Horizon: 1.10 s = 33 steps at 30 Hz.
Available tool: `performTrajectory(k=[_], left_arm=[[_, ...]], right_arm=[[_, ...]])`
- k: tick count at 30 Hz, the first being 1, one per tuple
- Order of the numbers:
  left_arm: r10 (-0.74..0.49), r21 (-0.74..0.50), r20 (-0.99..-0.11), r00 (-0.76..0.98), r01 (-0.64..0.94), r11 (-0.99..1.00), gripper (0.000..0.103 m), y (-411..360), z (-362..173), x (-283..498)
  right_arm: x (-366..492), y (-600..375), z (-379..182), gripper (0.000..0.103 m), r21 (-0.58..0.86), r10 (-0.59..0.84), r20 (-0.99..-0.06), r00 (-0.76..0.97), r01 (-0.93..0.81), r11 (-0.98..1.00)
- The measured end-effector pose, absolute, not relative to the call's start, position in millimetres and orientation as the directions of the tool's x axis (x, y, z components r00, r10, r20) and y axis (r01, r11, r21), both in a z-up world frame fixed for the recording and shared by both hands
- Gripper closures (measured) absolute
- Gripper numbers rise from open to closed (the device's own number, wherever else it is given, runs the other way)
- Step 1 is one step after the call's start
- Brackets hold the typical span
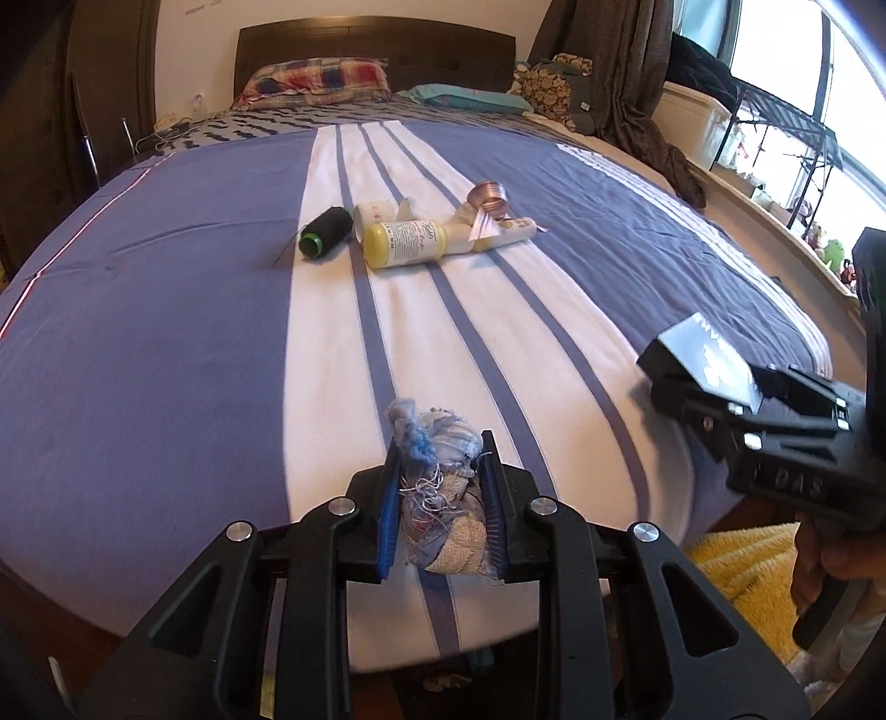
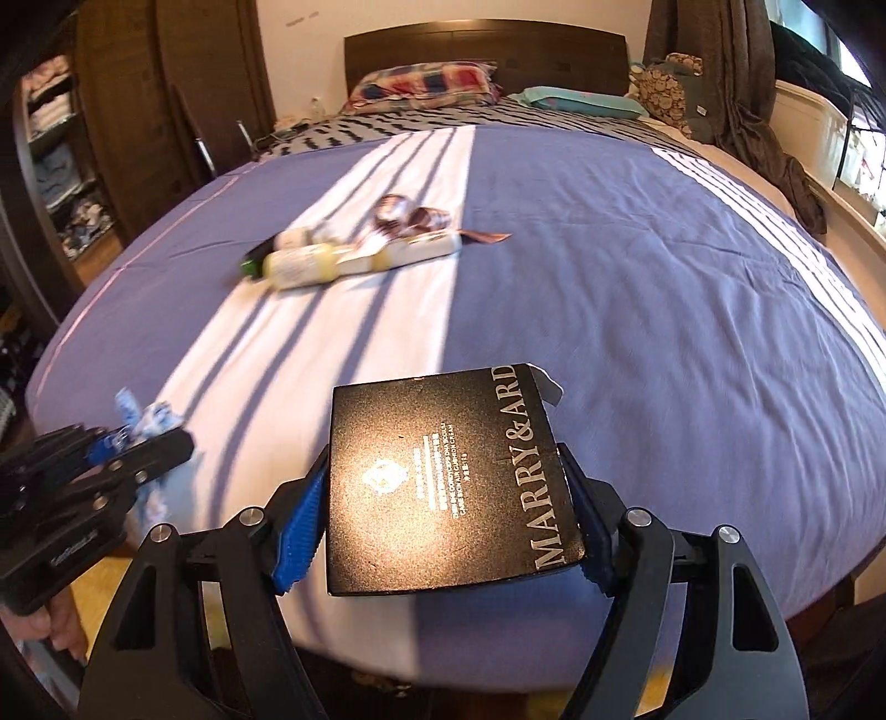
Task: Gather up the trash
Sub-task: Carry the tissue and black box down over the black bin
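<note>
Clamped between the left gripper [image 1: 440, 487] fingers sits a rag bundle [image 1: 440, 493] — right gripper [image 2: 443, 498] pinches a black box [image 2: 448, 487].

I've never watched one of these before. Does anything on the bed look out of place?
Yes. A small heap lies mid-bed: a yellow bottle on its side, a black thread spool, a tube and crumpled ribbon, strewn across the bedspread.

We see a plaid pillow [image 1: 318, 77] and teal pillow [image 1: 470, 97] before the headboard [image 1: 376, 41], curtain [image 1: 637, 66] rightward.
</note>
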<state>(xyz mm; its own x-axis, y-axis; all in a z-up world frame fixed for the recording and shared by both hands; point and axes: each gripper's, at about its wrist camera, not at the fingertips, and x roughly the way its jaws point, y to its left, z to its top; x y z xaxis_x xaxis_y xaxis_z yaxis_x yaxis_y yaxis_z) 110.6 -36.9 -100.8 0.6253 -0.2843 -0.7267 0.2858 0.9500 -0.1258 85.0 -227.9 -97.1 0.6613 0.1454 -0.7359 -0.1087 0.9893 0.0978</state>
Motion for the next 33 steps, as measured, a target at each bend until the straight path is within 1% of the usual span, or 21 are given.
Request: performTrajectory(k=[9, 15, 25, 33], left_arm=[[-0.289, -0.13, -0.704, 0.648, 0.283, 0.95, 0.079, -24.2, -90.7, 55.9], [-0.294, -0.136, -0.714, 0.636, 0.286, 0.949, 0.079, -21.4, -99.2, 25.4], [-0.292, -0.152, -0.786, 0.545, 0.287, 0.946, 0.079, -25.0, -145.3, -3.3], [-0.279, -0.169, -0.849, 0.449, 0.269, 0.948, 0.079, -27.5, -190.1, -5.6]], right_arm=[[24.6, -209.7, -92.6, 0.028, 0.155, 0.214, -0.706, 0.675, -0.146, 0.977], [-8.7, -202.9, -104.5, 0.028, 0.173, 0.239, -0.716, 0.656, -0.164, 0.971], [-34.9, -204.2, -142.7, 0.028, 0.182, 0.235, -0.774, 0.587, -0.15, 0.972], [-37.1, -206.8, -173.3, 0.028, 0.177, 0.22, -0.82, 0.528, -0.131, 0.975]])
